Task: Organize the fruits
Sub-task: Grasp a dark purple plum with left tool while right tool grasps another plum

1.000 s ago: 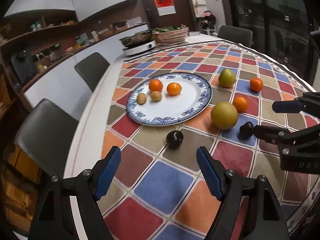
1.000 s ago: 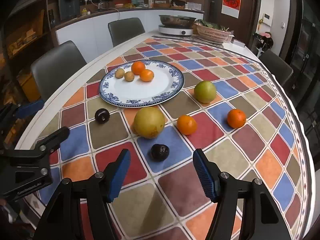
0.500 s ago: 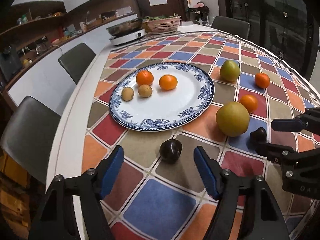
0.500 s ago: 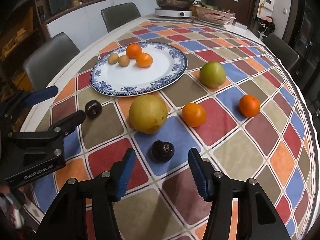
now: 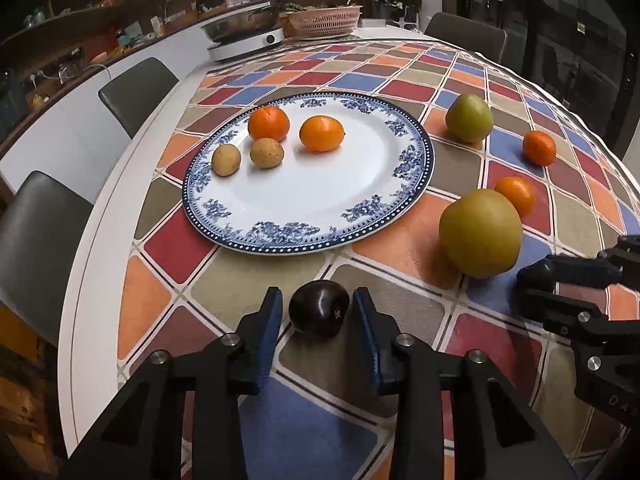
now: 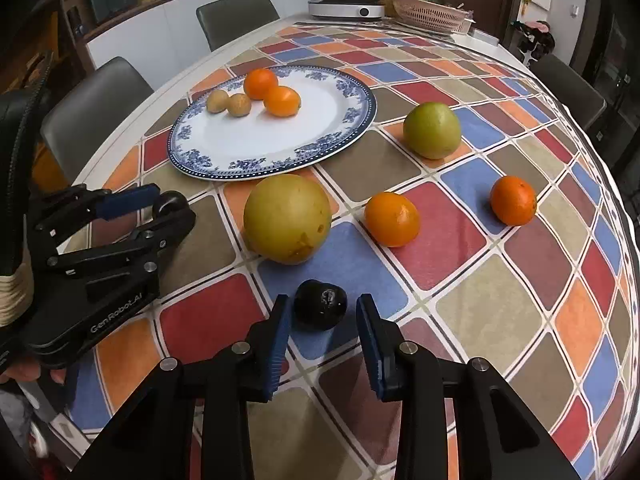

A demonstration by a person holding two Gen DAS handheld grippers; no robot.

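Note:
A blue-rimmed white plate (image 5: 352, 216) (image 6: 344, 128) holds two oranges and two small brown fruits. My left gripper (image 5: 318, 312) is open with a dark plum (image 5: 319, 307) between its fingertips on the cloth, small gaps showing on both sides. My right gripper (image 6: 322, 312) is open around a second dark plum (image 6: 320, 307), not touching it. On the cloth lie a large yellow-green fruit (image 5: 480, 233) (image 6: 287, 218), a green fruit (image 5: 469, 118) (image 6: 431, 130) and two oranges (image 6: 392, 219) (image 6: 513, 200).
A checked cloth covers the white table (image 5: 104, 216). An electric pot (image 5: 244, 36) and a pink basket (image 5: 324, 22) stand at the far end. Grey chairs (image 5: 36, 236) line the left edge. Each gripper shows at the side of the other's view.
Both grippers moved forward and down to their plums and narrowed their jaws around them. The fruits have not moved.

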